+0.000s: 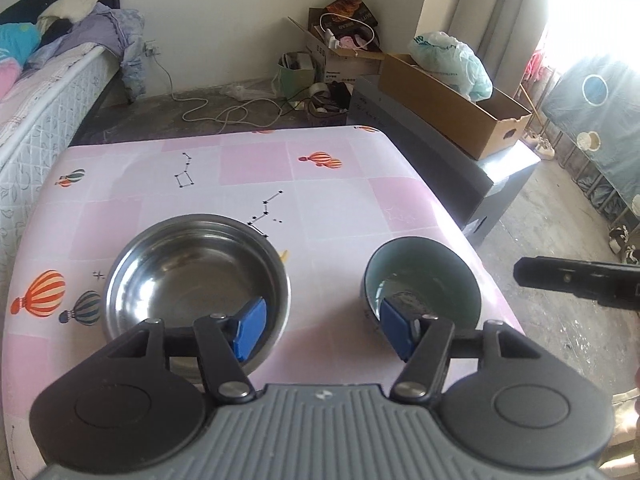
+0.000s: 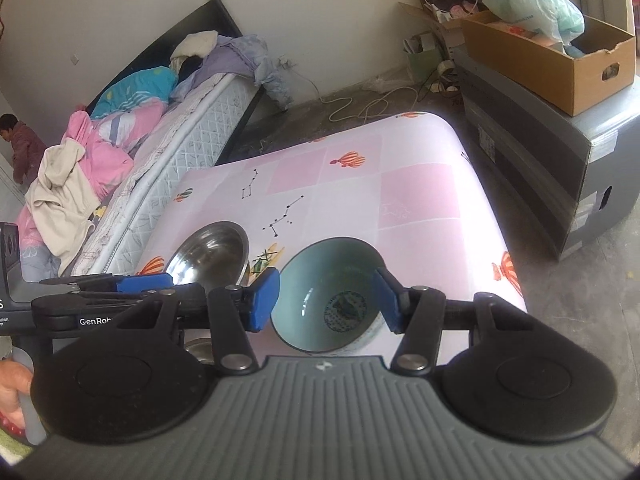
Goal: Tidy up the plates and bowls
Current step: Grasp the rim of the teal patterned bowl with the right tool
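Note:
A steel bowl (image 1: 196, 280) stands on the pink patterned table (image 1: 332, 192), left of a dark ceramic bowl (image 1: 424, 284) with a pale teal inside. My left gripper (image 1: 323, 330) hovers open above the bare cloth between the two bowls, touching neither. My right gripper (image 1: 576, 280) comes in from the right past the table edge, apart from the ceramic bowl. In the right wrist view the right gripper (image 2: 324, 300) is open, with the ceramic bowl (image 2: 326, 304) showing between its blue pads farther on. The steel bowl (image 2: 212, 256) and left gripper (image 2: 160, 280) are at its left.
A small steel item (image 2: 198, 346) shows under the left gripper. A bed (image 2: 132, 152) with heaped bedding runs along the table's left. A grey box (image 2: 552, 168) carrying a cardboard box (image 2: 560, 68) stands on the right. Cables (image 1: 224, 112) lie on the floor beyond. A person (image 2: 20, 140) crouches far left.

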